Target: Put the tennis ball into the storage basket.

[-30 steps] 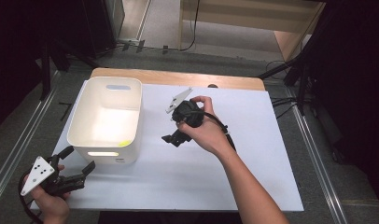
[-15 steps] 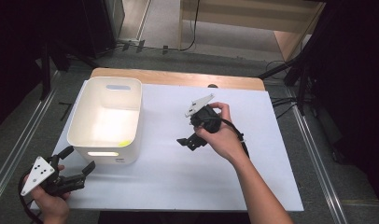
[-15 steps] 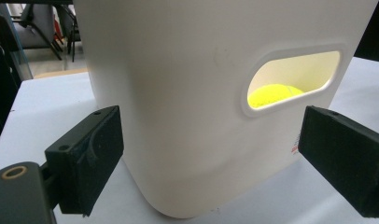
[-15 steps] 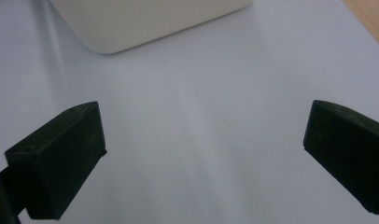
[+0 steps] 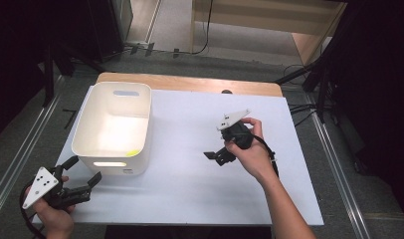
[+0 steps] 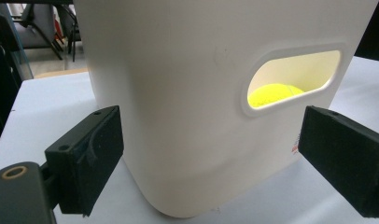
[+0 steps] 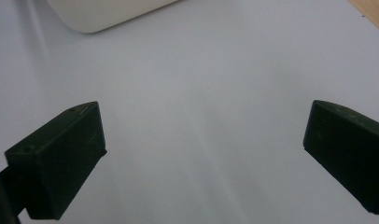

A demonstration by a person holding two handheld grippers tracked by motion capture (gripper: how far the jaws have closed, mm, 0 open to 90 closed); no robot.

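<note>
A white plastic bin (image 5: 86, 130) stands at the left of the white table top (image 5: 190, 189). Through its handle slot I see a yellow ball (image 6: 271, 94) lying inside; a bit of that yellow ball (image 5: 133, 153) also peeks over the bin's near wall. My left gripper (image 5: 84, 169) is open at the table's near left corner. Its jaws point at the bin's (image 6: 178, 93) near wall from a short way off. My right gripper (image 5: 215, 157) is open over the middle of the table, holding nothing. Bare table lies between the right gripper's (image 7: 201, 158) jaws.
A wooden strip (image 5: 190, 83) borders the table's far edge. Metal rails (image 5: 21, 154) run along the floor on both sides. The bin's corner (image 7: 99, 14) lies ahead of the right gripper. Dark stands and cables sit beyond the table.
My right gripper has moved right and toward the near side, away from the bin, still open. The left gripper has stayed in place.
</note>
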